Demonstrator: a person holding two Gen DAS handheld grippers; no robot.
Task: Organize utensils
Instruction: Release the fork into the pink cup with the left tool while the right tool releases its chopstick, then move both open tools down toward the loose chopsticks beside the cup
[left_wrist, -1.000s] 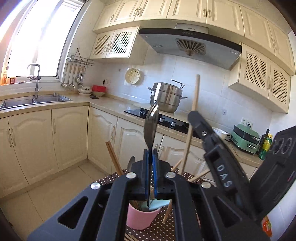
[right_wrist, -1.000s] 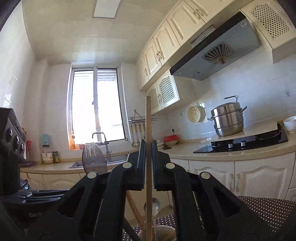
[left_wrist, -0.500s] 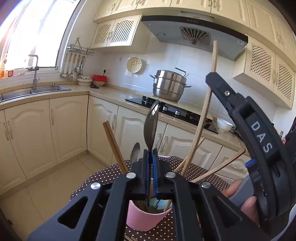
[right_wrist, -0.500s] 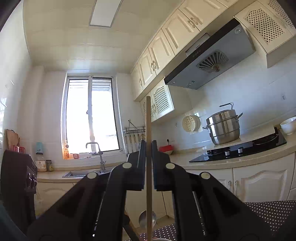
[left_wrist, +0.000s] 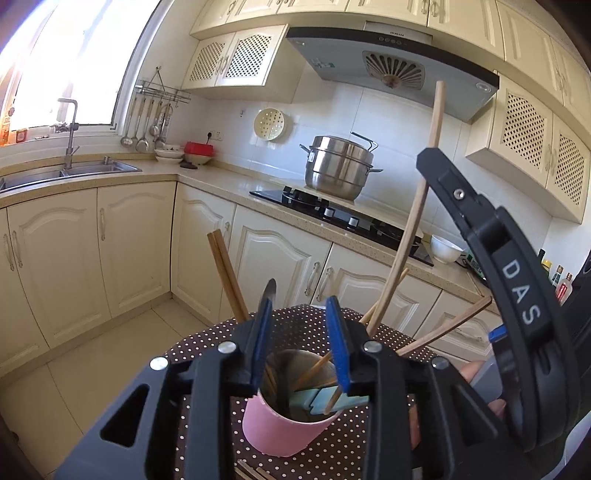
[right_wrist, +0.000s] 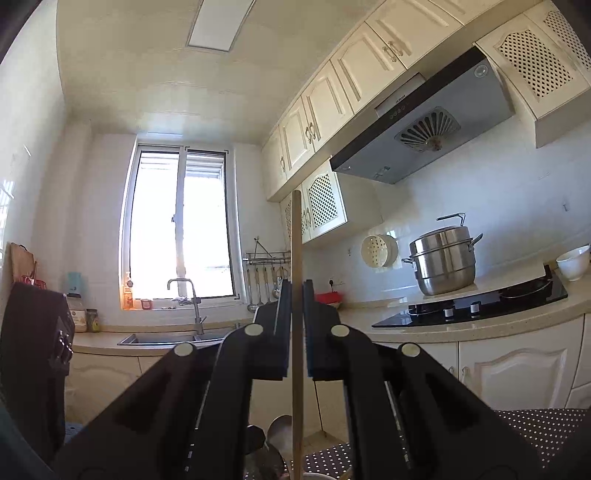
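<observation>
A round table (left_wrist: 207, 341) under a dark dotted cloth fills the near foreground, with the kitchen counter and stove far behind it. On the table stands a pink cup (left_wrist: 284, 434), the holder for the utensils. It already carries several wooden chopsticks (left_wrist: 227, 275) leaning out to its left and right, and a metal spoon (left_wrist: 269, 292) rising at its far left rim.

The left gripper (left_wrist: 301, 334) hangs directly above the cup's mouth with its blue-padded jaws apart and nothing between them. The right gripper (right_wrist: 294, 314) sits to the right of the cup, jaws closed on a single long chopstick (right_wrist: 296, 325) held nearly upright; in the left view that stick's lower end points down toward the cup behind the left gripper, though whether it is inside the rim cannot be told.

The step in hand looks like dropping this chopstick into the cup. The next move probably calls for lowering the stick until its tip is inside the rim, then parting the right jaws, while keeping clear of the left gripper crowding the same opening.
</observation>
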